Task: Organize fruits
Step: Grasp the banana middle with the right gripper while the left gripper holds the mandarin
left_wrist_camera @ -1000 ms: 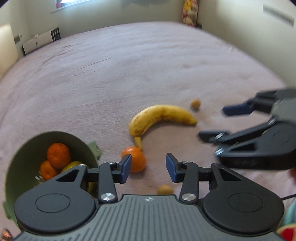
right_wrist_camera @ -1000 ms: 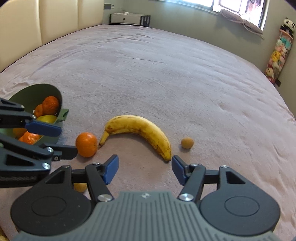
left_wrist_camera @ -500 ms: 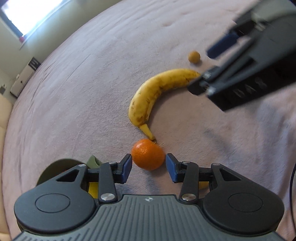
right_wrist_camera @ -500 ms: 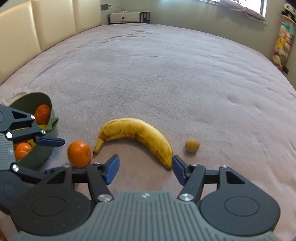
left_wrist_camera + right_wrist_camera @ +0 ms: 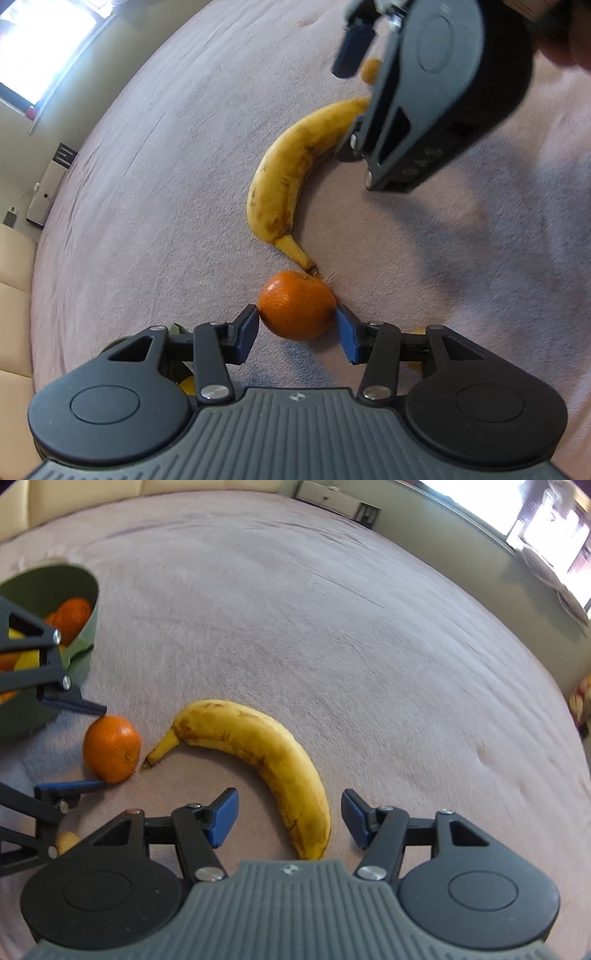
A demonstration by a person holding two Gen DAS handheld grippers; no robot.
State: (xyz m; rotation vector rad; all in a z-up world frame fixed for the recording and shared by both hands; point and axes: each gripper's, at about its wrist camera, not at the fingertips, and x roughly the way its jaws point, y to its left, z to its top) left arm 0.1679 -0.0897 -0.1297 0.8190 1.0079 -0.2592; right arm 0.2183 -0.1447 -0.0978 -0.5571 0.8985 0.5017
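An orange tangerine (image 5: 297, 304) lies on the pink bedspread, touching the stem of a spotted yellow banana (image 5: 291, 173). My left gripper (image 5: 297, 328) is open with the tangerine between its blue pads, which stand at its two sides. My right gripper (image 5: 288, 819) is open and straddles the banana's (image 5: 266, 753) far end from above. The tangerine also shows in the right wrist view (image 5: 110, 748), between the left gripper's fingers (image 5: 70, 786). A green bowl (image 5: 79, 642) at the left holds tangerines and yellow fruit.
A small round brownish fruit (image 5: 370, 70) lies beyond the banana, partly behind the right gripper. Another small yellowish fruit (image 5: 66, 842) lies near the left gripper. The bedspread (image 5: 332, 627) stretches far; a beige headboard and a window stand at the room's edges.
My left gripper has moved forward so the tangerine sits between its pads. My right gripper has dropped lower over the banana's far end. The bowl has slipped under the left gripper's view.
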